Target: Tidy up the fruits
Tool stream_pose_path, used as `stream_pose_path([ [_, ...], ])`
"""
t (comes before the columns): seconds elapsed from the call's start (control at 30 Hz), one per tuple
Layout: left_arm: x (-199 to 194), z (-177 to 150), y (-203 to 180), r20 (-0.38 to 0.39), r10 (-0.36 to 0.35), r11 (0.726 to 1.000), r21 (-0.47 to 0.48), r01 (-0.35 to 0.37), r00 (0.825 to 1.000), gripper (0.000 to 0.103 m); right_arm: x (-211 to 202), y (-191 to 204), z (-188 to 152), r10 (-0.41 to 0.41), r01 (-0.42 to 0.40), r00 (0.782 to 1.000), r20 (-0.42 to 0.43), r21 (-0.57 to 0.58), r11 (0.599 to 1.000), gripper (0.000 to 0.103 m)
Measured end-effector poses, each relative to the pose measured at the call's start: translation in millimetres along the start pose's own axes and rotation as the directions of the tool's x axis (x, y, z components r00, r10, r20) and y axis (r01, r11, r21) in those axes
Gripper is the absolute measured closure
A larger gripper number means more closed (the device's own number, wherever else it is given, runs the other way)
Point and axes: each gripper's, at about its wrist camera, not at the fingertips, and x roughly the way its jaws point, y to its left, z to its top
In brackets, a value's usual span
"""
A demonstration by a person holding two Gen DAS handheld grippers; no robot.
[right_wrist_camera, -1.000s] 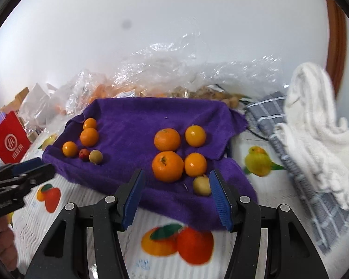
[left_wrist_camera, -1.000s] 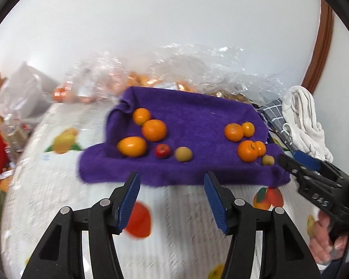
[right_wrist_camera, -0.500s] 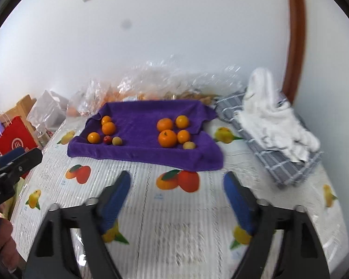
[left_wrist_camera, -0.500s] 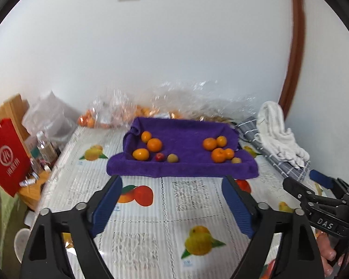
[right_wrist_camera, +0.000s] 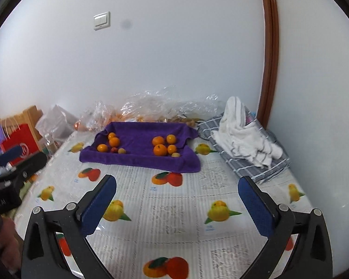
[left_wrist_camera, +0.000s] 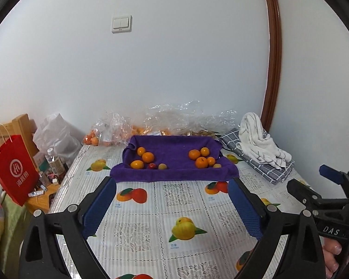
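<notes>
A purple towel (left_wrist_camera: 174, 174) (right_wrist_camera: 137, 159) lies at the far side of the table against the wall. On its left part sit three oranges (left_wrist_camera: 148, 157) (right_wrist_camera: 114, 141), a small red fruit (left_wrist_camera: 152, 166) (right_wrist_camera: 114, 150) and a small yellow-green fruit (left_wrist_camera: 162, 166) (right_wrist_camera: 121, 151). On its right part sit several oranges (left_wrist_camera: 201, 162) (right_wrist_camera: 160, 150) and another small yellow-green fruit (left_wrist_camera: 217, 166) (right_wrist_camera: 175, 155). My left gripper (left_wrist_camera: 172, 205) is open and empty, well short of the towel. My right gripper (right_wrist_camera: 176, 200) is open and empty, also well back.
The table has a fruit-print cover (left_wrist_camera: 183, 211). Clear plastic bags of fruit (left_wrist_camera: 165, 121) lie behind the towel. A white towel on a grey checked cloth (left_wrist_camera: 260, 148) lies at the right. A red paper bag (left_wrist_camera: 14, 169) and bottles (left_wrist_camera: 54, 160) stand left of the table.
Both grippers have pulled far back from the purple towel and risen, and their jaws have opened wider. The fruits have not moved.
</notes>
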Motion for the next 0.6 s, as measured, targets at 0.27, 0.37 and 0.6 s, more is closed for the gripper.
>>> stream_pose_path([
  [0.27,2.6,-5.3,3.7,-0.025,-0.007,1.0,-0.027,0.007,1.0,0.006,0.4,0.5,-2.3,-0.003,0.003,1.0,-0.009,0.013,1.0,0.0],
  [0.37,2.9,-5.1,3.9,-0.026,-0.008,1.0,-0.027,0.007,1.0,0.006,-4.7,1.0,-2.2,-0.012,0.012,1.0,0.001,0.005,1.0,0.0],
  [0.6,2.9,-5.3,4.7,-0.026,-0.012,0.999,-0.033,0.011,1.0,0.006,-11.0,1.3,-2.2,-0.014,0.014,1.0,0.012,0.007,1.0,0.0],
])
